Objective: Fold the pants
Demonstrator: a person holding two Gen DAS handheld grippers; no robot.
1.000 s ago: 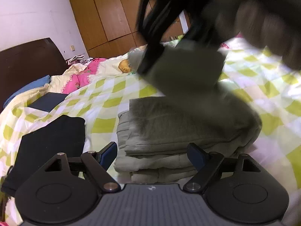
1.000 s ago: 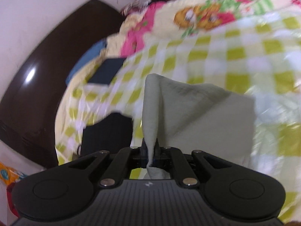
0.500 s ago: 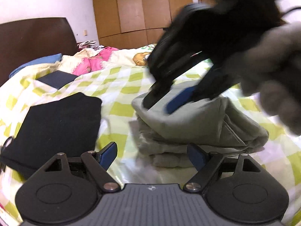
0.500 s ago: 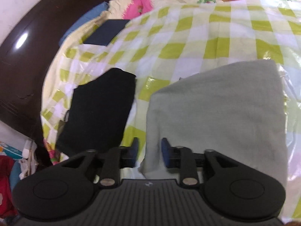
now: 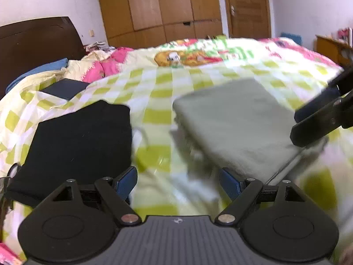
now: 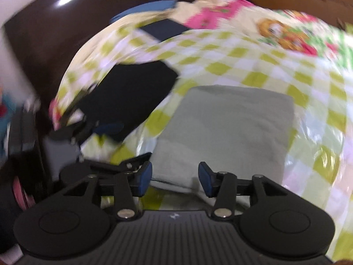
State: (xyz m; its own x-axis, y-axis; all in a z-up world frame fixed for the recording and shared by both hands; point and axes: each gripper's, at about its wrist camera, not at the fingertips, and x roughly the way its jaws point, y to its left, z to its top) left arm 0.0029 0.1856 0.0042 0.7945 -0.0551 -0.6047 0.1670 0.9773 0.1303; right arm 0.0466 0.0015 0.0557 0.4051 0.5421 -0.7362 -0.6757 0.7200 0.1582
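Note:
The grey-green pants (image 5: 238, 123) lie folded in a flat stack on the green-checked bed sheet (image 5: 158, 92). My left gripper (image 5: 177, 176) stands open just short of the stack's near left corner, nothing between its fingers. My right gripper (image 6: 175, 172) hovers over the near edge of the pants (image 6: 227, 130). Its jaws are opening and the pads press on nothing. In the left wrist view the right gripper (image 5: 320, 119) shows at the far right edge, over the stack's right side. The left gripper (image 6: 108, 128) appears blurred at the left of the right wrist view.
A black folded garment (image 5: 77, 141) lies left of the pants, a strip of sheet between them. Farther back left are a dark blue flat item (image 5: 64, 87), pink bedding (image 5: 110, 66) and the dark headboard (image 5: 33, 39). Wooden wardrobes (image 5: 165, 11) line the back wall.
The right gripper laid the pants flap over the stack, let go and drew away to the right. The left gripper pulled back, so more of the bed shows.

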